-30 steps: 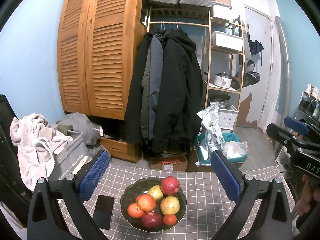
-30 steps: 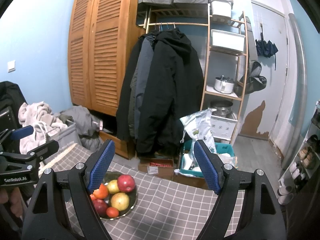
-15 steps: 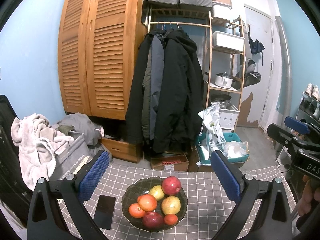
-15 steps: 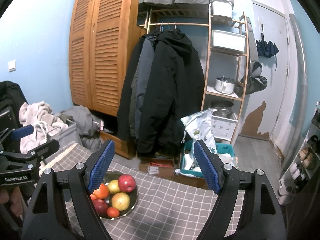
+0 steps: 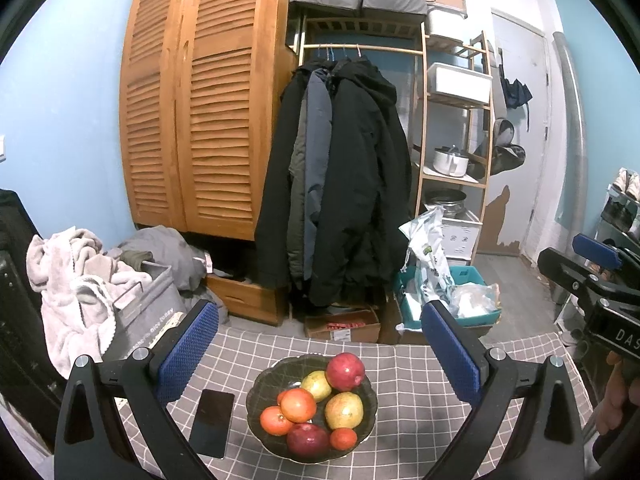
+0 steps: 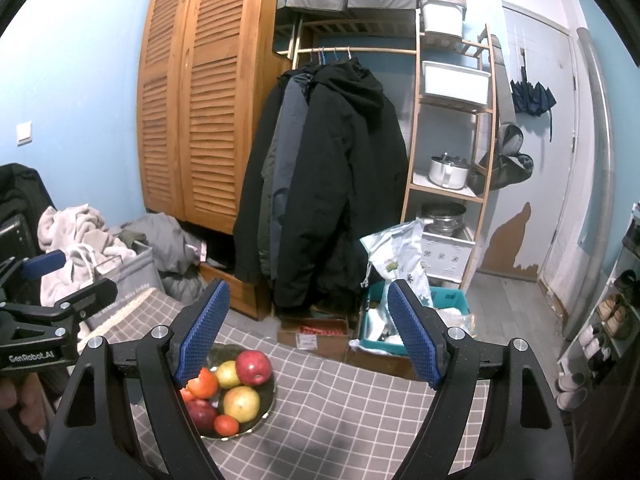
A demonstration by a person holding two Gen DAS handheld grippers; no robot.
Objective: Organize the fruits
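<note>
A dark bowl on the grey checked tablecloth holds several fruits: a red apple, yellow-green pears, oranges and a dark red fruit. My left gripper is open and empty, held above and before the bowl. My right gripper is open and empty, to the right of the bowl, whose left part hides behind its left finger. The red apple shows there too.
A black phone lies left of the bowl. The table's far edge drops to a floor with cardboard boxes, a teal bin and a laundry basket. Coats, a wardrobe and shelves stand behind.
Both views shifted only slightly; the bowl sits a touch further right in the left wrist view. The grippers stay open.
</note>
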